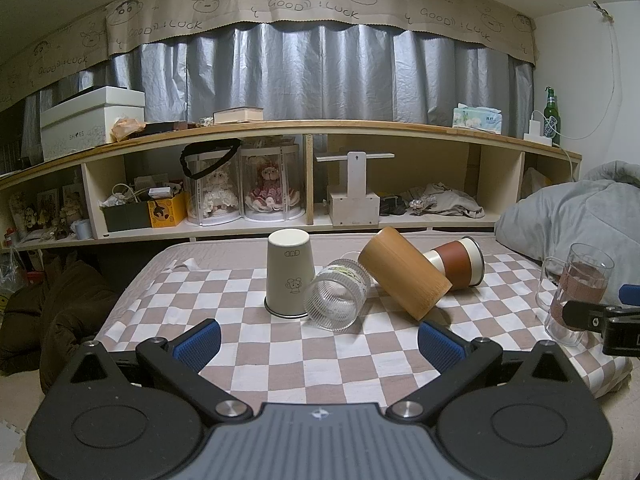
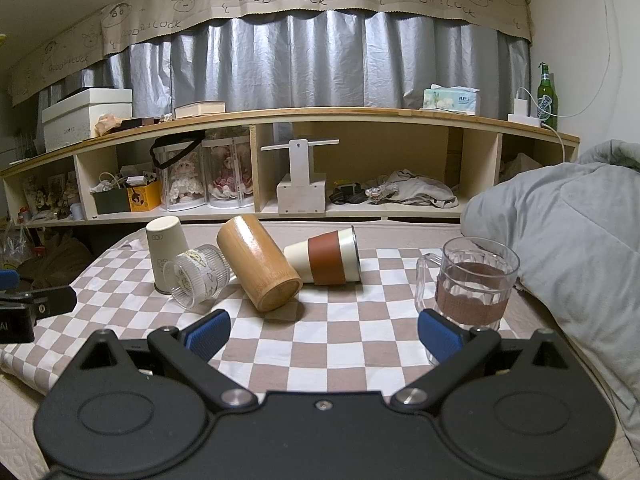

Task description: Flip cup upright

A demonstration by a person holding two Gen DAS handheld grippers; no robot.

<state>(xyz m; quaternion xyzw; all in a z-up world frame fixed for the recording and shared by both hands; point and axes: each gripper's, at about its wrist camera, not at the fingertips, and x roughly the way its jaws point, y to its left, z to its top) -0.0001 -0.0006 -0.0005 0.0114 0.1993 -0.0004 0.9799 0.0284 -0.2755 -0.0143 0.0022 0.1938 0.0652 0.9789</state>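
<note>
Several cups lie on a checkered cloth (image 1: 280, 364). A white paper cup (image 1: 287, 276) (image 2: 166, 254) stands upside down. A ribbed glass cup (image 1: 338, 298) (image 2: 198, 278) lies on its side beside it. A bamboo cup (image 1: 404, 276) (image 2: 260, 262) lies tilted against a white cup with a brown sleeve (image 1: 460, 262) (image 2: 326, 256), also on its side. A clear glass mug (image 1: 576, 292) (image 2: 472, 280) with a brown band stands upright at the right. My left gripper (image 1: 318, 342) is open and empty in front of the ribbed glass. My right gripper (image 2: 324, 334) is open and empty, its right finger near the mug.
A long wooden shelf (image 1: 320, 128) with boxes, dolls and clutter runs behind the table. A grey duvet (image 1: 580, 216) (image 2: 560, 232) lies at the right. A dark bundle (image 1: 60, 312) sits on the floor at the left. A green bottle (image 2: 547, 96) stands on the shelf.
</note>
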